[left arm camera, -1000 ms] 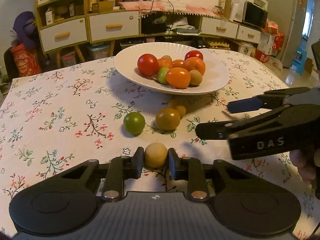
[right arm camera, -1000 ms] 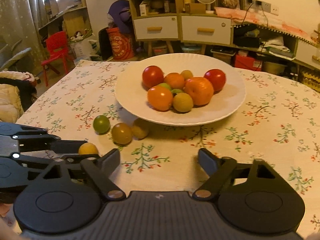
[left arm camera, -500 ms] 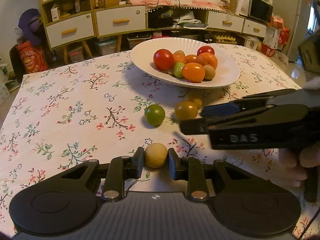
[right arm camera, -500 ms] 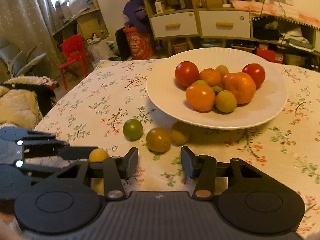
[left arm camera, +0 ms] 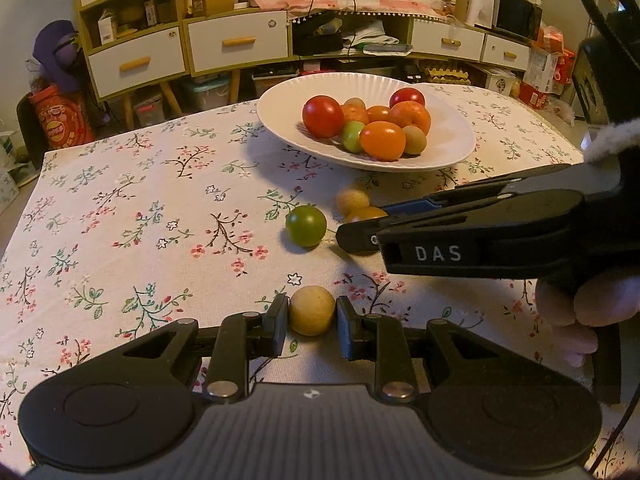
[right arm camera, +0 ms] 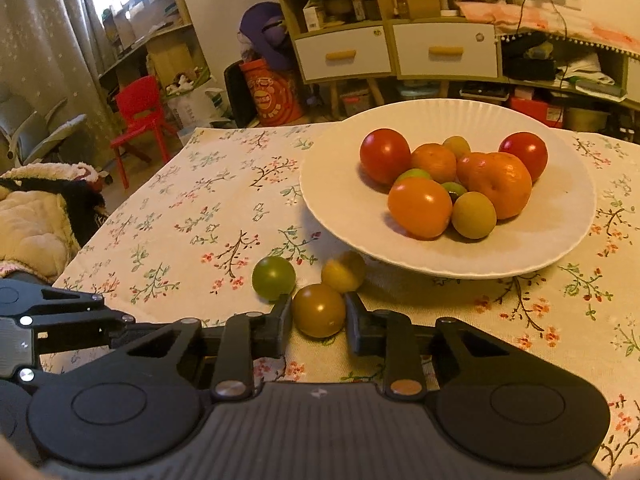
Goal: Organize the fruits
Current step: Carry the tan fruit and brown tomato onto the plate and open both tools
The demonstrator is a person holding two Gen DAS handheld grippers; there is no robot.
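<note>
My left gripper (left arm camera: 312, 324) is shut on a tan round fruit (left arm camera: 312, 310) and holds it above the floral tablecloth. My right gripper (right arm camera: 318, 318) has closed around an olive-brown fruit (right arm camera: 319, 310) on the cloth, with both fingers at its sides. A green fruit (right arm camera: 273, 278) and a yellow fruit (right arm camera: 343, 271) lie right beside it. A white plate (right arm camera: 560, 240) behind them holds several red, orange and green fruits. In the left wrist view the right gripper (left arm camera: 360, 236) crosses from the right, partly hiding the olive-brown fruit (left arm camera: 366, 213).
The table edge runs along the left, with a red chair (right arm camera: 138, 120) and a padded seat beyond it. Shelves and drawers (left arm camera: 236, 40) stand behind the table. The left gripper body (right arm camera: 48, 328) sits at the lower left of the right wrist view.
My right gripper moved left and forward to the olive-brown fruit and its jaws narrowed from wide open to closed around it. My left gripper kept its hold on the tan fruit.
</note>
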